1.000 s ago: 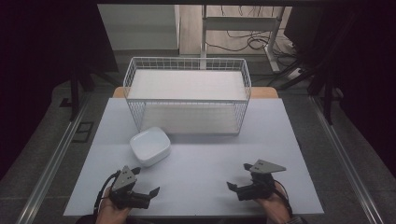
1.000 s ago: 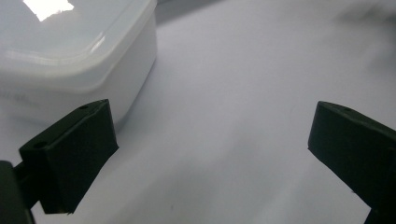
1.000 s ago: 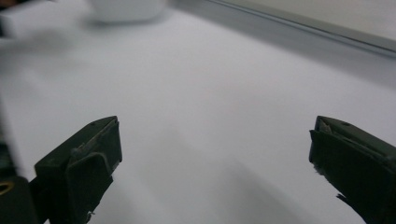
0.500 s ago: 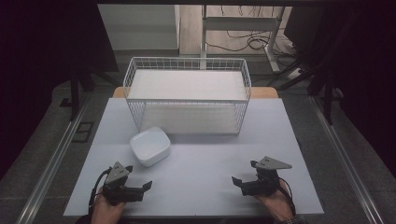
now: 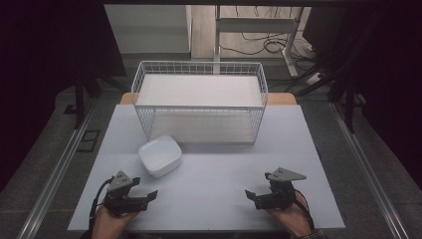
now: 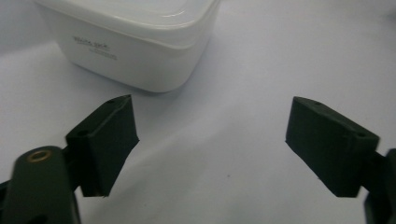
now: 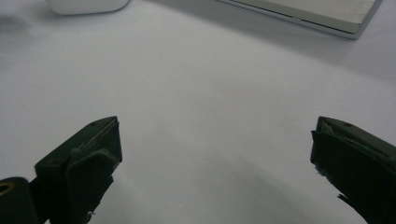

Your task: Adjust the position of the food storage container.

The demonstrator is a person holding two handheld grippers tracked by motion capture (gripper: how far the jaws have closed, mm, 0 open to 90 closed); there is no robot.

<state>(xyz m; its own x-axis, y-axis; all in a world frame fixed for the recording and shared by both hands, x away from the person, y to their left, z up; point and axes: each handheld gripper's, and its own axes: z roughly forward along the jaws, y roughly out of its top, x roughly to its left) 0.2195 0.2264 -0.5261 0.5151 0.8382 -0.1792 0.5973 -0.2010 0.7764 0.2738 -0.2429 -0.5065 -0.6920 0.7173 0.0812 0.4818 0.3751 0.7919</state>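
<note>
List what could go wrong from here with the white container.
1. The container is smooth and wider than the left gripper opening looks, so a grip across it might slip; a wall grip seems safer.
2. It sits close to the basket, so a nudge might push it against the wire.

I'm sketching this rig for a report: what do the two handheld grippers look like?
Both are black. The left gripper and right gripper each carry a grey three-cornered plate on top, and a dark cable trails back past each hand. The jaws end in blocky black pads; a brass-coloured ring sits beside the left one.
</note>
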